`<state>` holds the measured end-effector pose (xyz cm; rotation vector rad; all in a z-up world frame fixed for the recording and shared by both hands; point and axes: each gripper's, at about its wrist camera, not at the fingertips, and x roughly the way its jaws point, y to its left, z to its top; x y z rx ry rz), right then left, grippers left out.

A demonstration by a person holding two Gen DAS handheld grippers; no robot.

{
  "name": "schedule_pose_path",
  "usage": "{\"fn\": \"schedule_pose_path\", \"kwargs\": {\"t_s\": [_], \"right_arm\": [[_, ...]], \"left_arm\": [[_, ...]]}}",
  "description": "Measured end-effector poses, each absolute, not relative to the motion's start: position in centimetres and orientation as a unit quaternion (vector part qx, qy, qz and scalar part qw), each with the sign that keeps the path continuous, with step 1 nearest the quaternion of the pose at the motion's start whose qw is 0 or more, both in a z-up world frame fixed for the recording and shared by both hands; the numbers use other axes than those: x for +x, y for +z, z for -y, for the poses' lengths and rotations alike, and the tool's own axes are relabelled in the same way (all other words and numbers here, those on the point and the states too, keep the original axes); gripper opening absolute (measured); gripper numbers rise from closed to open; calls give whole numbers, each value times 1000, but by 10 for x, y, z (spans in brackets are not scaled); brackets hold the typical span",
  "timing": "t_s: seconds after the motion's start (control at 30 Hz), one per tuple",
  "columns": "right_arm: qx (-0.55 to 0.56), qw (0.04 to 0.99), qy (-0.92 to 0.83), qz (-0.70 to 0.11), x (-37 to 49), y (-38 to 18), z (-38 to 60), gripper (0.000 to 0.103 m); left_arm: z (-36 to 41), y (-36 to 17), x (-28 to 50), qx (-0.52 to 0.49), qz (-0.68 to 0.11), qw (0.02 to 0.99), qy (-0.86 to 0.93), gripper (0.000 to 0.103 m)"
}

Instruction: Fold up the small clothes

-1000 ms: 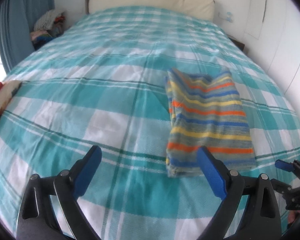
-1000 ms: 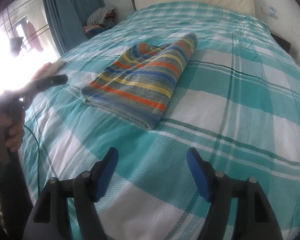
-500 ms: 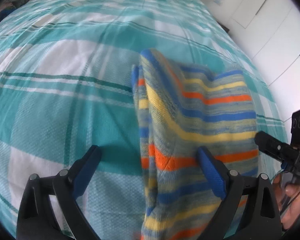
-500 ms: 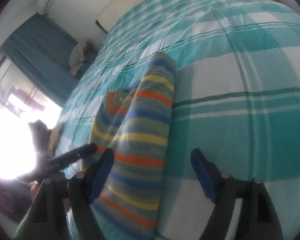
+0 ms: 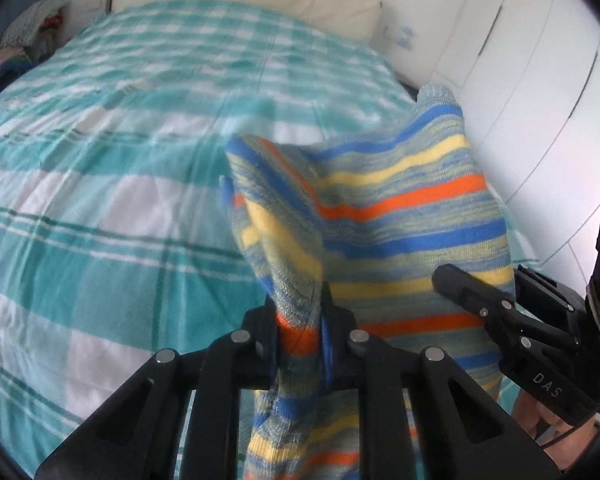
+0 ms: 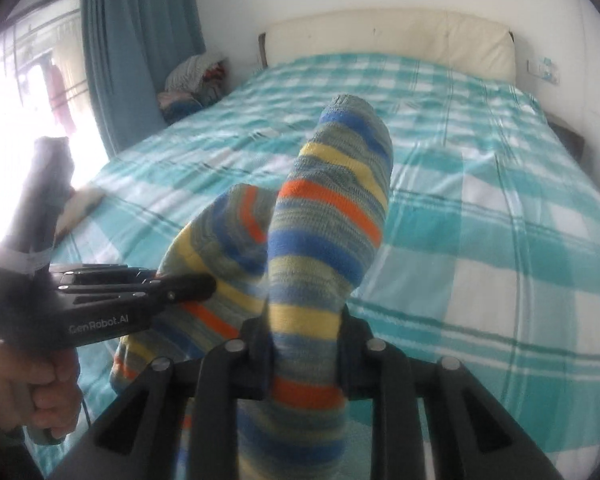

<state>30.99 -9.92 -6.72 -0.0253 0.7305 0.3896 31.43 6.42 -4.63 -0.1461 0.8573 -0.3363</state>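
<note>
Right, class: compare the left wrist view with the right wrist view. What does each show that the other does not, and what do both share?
Only the left wrist view shows the white panelled wall beside the bed.

Only the right wrist view shows the blue curtain, the bright window and the person's hand on a handle.

Both show the striped knit garment pinched by the left gripper and the right gripper, whose jaws are closing on it, above the teal checked bedspread, plus the cream headboard and a clothes pile.

The striped garment (image 5: 384, 216) runs off the bottom edge in both views, its lower part hidden; the bedside clothes pile (image 6: 194, 84) is blurred
</note>
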Motion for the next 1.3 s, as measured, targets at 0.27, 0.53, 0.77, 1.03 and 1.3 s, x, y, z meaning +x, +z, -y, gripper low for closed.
{"fn": "schedule_pose_path", "kwargs": {"t_s": [0.27,0.53,0.77,1.03,1.3], "right_arm": [[8,910,117,-397,329,-64,135,92],[-105,913,52,-391,231,-71,149,93],[-85,924,26,-372,149,-48,143,97],[-93,929,25,-358,95,-24,124,101],[-93,930,23,-355,75,-10,120,102]], "left_arm": [[-71,-55,304,-20,-394,918,-39,85],[-59,-47,194,71,-324,943,6,101],[-49,-21,136,80,-291,950,81,103],[-42,-19,94,73,-321,941,77,103],[-43,-9,79,62,-321,944,50,103]]}}
